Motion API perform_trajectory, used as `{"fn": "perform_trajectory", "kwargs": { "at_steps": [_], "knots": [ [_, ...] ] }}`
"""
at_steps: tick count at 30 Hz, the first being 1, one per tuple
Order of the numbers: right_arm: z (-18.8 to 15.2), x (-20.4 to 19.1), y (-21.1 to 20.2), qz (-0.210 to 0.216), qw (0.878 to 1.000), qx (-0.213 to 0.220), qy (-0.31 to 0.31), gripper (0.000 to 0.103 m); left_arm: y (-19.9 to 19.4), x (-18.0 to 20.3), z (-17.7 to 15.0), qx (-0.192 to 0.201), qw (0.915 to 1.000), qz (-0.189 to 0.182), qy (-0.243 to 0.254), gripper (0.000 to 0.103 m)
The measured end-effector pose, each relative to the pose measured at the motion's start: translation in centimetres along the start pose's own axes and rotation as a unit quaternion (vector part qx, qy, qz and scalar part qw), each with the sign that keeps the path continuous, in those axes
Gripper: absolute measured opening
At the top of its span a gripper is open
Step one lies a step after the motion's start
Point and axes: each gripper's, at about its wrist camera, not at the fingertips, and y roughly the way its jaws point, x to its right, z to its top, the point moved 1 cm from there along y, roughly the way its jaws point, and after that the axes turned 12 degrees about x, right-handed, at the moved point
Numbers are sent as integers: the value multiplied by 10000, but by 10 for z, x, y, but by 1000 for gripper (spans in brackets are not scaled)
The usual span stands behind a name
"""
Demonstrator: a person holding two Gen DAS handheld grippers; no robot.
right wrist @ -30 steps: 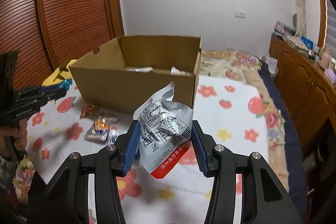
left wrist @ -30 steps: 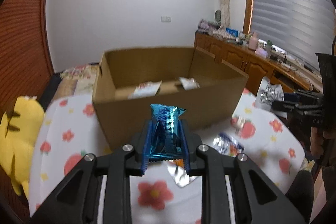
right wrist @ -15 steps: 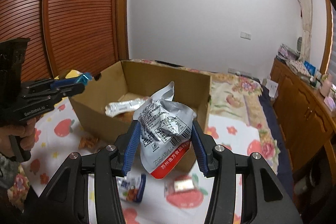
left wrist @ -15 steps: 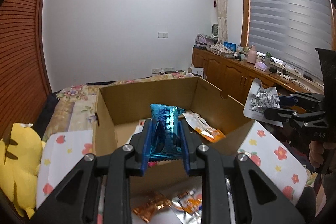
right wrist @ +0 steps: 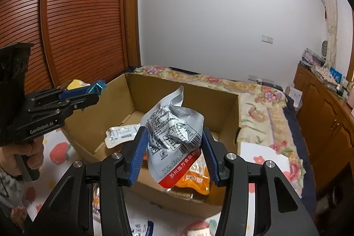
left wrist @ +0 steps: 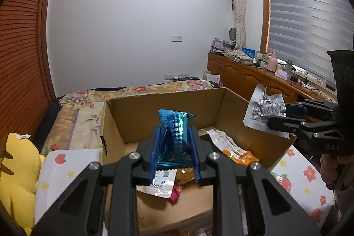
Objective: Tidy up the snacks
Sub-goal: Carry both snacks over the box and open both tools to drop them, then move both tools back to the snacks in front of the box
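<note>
over the open cardboard box (left wrist: pixel 168 101), the left gripper (left wrist: pixel 174 147) is clamped on a small blue foil packet (left wrist: pixel 173 125), and the right gripper (right wrist: pixel 174 147) is clamped on a crumpled silver pouch with a red bottom edge (right wrist: pixel 174 132). an orange packet (left wrist: pixel 234 150) and a white pouch (right wrist: pixel 120 135) already lie on the box floor. to finish well, each hand should probably carry its snack past the near wall, dip toward a bare patch of floor, then part the jaws low, so nothing bounces out onto the flowered cloth (left wrist: pixel 307 171).
</note>
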Motion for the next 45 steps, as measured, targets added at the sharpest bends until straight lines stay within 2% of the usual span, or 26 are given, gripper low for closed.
{"fn": "perform_trajectory", "kwargs": {
  "at_steps": [4, 12, 16, 36, 37, 38, 40, 45],
  "knots": [
    [-5, 4, 16, 57, 9997, -45, 235, 49, 12, -8, -7, -112, 9999, 17, -131, 23],
    [-17, 6, 47, -19, 9991, -289, 317, 49, 23, -5, -17, -267, 9996, 64, -74, 27],
    [-22, 6, 55, -29, 9987, -409, 309, 50, 22, -5, -18, -267, 9995, 65, -128, 45],
    [-30, -3, 65, 6, 9981, -585, 204, 52, 10, 3, -17, -246, 9996, 116, 38, 49],
    [-31, -4, 65, 10, 9980, -597, 206, 52, 9, 2, -18, -253, 9996, 125, 31, 54],
    [-32, -3, 66, 20, 9979, -610, 231, 54, 8, 1, -19, -261, 9996, 138, 9, 56],
    [-34, 0, 66, 52, 9972, -661, 331, 59, 4, 1, -23, -293, 9995, 114, -22, 56],
    [-35, 0, 64, 76, 9970, -663, 395, 59, -3, 1, -24, -294, 9994, 142, -78, 56]
  ]
}}
